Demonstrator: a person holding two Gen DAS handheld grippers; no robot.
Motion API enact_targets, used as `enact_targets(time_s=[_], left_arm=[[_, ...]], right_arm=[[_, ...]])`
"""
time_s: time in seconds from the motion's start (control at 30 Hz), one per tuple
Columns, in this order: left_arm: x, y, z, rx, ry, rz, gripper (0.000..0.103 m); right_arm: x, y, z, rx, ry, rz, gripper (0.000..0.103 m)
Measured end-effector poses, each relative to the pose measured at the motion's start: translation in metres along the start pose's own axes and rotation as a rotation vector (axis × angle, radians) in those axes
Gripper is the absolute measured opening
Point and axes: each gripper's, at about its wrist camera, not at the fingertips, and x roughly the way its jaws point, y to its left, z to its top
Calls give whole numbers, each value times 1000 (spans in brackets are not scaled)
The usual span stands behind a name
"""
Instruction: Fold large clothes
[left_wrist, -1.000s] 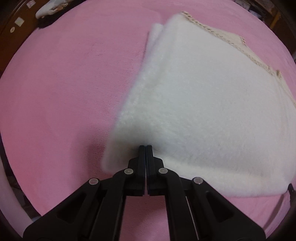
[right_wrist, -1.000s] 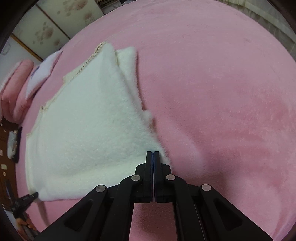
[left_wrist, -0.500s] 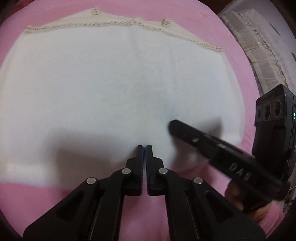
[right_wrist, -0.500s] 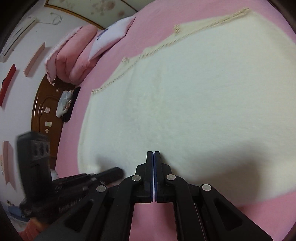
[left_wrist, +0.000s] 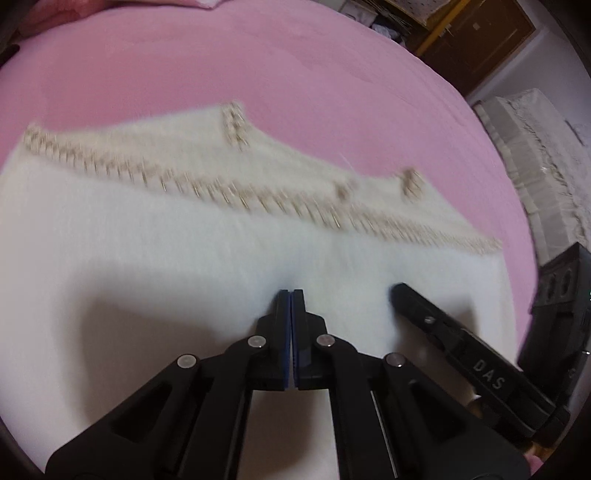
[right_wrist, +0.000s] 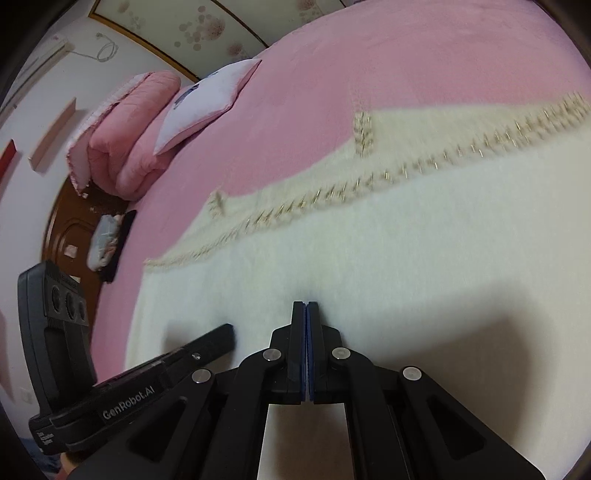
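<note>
Two closed pairs of jaws over a fluffy cream garment (left_wrist: 155, 258), braid-trimmed, flat on pink bedding (left_wrist: 295, 66).

Your view of the white garment (left_wrist: 155, 258) blurs along its braided trim (left_wrist: 207, 184), and it runs off frame at 9 o'clock. You can't tell whether either gripper pinches fabric.

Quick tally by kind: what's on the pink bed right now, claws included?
White fluffy garment: 1
Claws, left claw, right claw: 2
White pillow: 1
Folded pink quilt: 1
Total: 5
</note>
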Motion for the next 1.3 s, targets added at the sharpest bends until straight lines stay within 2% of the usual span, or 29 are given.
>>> enact_targets(time_s=[0.07,0.13,0.17,0.27,0.33,0.4,0.47,0.53,0.6,0.63,0.73,0.77,0.83,0.9,0.93,0.97,1.0,1.07,1.13,1.23,1.3], left_arm=[[21,7,18,-22,-14,-1,1],[20,25,25,-85,-24,-33,1],[33,19,31,-96,-40,-19,1],[20,37,35,-57,-102,75,1],[20,56,43,-71,-118,86,1],[15,73,48,-89,-141,109,1],[-8,81,40,-106,-173,187,1],[-16,100,45,-136,-204,247,1],[-34,131,47,-155,-206,307,1],[-35,142,49,-174,-202,311,1],[-49,180,54,-244,-203,388,1],[-54,190,53,-251,-200,370,1],[-52,189,57,-217,-188,377,1],[-67,196,54,-160,-209,461,1],[-57,183,59,-157,-225,551,1],[-50,178,62,-192,-221,686,1],[-57,185,61,-242,-218,719,1],[-75,200,50,-358,-229,573,1],[-91,197,33,-369,-236,500,1],[-107,170,7,-234,-261,436,1],[-104,152,-8,-146,-244,396,1]], right_arm=[[13,-9,18,-4,-11,-31,0],[19,-18,31,14,-6,-16,0],[16,-23,35,12,-7,-5,0],[5,-45,45,-37,-22,-23,0],[-7,-70,53,-25,-35,-40,0],[-31,-106,65,-14,-68,-99,0],[-45,-134,74,8,-98,-140,0],[-55,-152,80,1,-114,-151,0],[-68,-164,84,-38,-136,-233,0],[-72,-171,87,-42,-151,-277,0],[-95,-209,91,65,-201,-352,0],[-106,-224,89,90,-220,-374,0],[-117,-242,89,149,-227,-345,0],[-120,-245,92,137,-225,-357,0],[-122,-248,96,160,-221,-355,0],[-124,-248,97,184,-222,-351,0],[-129,-240,93,206,-230,-347,0],[-139,-225,97,225,-269,-331,0],[-148,-212,89,187,-257,-275,0],[-145,-192,66,133,-180,-215,0],[-138,-186,48,71,-122,-259,0]])
